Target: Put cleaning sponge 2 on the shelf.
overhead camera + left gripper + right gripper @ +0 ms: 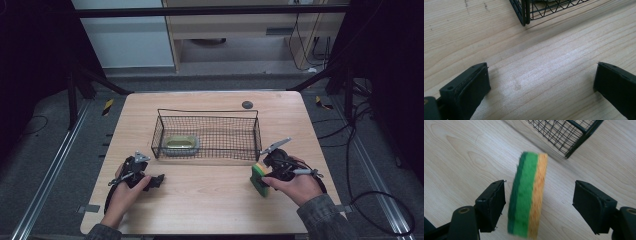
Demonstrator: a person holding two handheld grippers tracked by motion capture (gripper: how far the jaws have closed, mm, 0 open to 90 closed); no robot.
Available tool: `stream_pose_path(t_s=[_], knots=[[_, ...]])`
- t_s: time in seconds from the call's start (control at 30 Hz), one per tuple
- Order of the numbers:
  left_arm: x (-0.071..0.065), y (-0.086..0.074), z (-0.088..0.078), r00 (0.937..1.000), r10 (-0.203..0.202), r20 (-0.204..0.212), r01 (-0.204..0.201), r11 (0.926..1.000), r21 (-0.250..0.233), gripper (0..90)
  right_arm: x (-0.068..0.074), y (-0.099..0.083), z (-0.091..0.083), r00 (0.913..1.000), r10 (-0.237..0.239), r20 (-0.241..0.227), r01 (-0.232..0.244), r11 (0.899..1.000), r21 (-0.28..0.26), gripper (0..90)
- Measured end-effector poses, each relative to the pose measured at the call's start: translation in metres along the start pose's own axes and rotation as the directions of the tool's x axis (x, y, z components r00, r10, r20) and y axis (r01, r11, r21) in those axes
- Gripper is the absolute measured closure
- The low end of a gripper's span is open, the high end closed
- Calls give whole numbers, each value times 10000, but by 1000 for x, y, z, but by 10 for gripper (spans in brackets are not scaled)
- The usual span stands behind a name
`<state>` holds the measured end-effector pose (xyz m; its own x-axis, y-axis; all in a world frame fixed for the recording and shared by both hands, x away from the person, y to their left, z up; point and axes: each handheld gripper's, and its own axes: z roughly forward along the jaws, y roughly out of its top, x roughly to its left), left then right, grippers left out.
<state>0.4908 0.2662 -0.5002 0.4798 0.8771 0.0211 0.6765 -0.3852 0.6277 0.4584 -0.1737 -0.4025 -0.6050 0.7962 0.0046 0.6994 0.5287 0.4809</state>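
- Right gripper [539, 202]: jaws half open around the green-and-yellow scrub sponge [527, 195], pads clear of both faces.
- Sponge stands on edge on the pale wooden table [210, 200], just outside the black wire basket [207, 135].
- Risk: a one-sided touch tips it over.
- Left gripper [541, 85]: wide open, empty.
- Count: one sponge, one basket, one green-lidded tin [180, 144] inside.
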Motion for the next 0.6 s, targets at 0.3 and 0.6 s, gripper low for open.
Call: stream_pose_path(t_s=[0.3, 0.6], knots=[[0, 0, 0, 10000, 18, 21, -18, 10000, -20, 0, -1, 6, 20, 9998, 144, -119, -134, 9969, 770, 377], [0, 0, 0, 10000, 37, 30, -37, 10000, -45, 0, -1, 12, 26, 9991, 187, -392, -139, 9927, 1201, 576]])
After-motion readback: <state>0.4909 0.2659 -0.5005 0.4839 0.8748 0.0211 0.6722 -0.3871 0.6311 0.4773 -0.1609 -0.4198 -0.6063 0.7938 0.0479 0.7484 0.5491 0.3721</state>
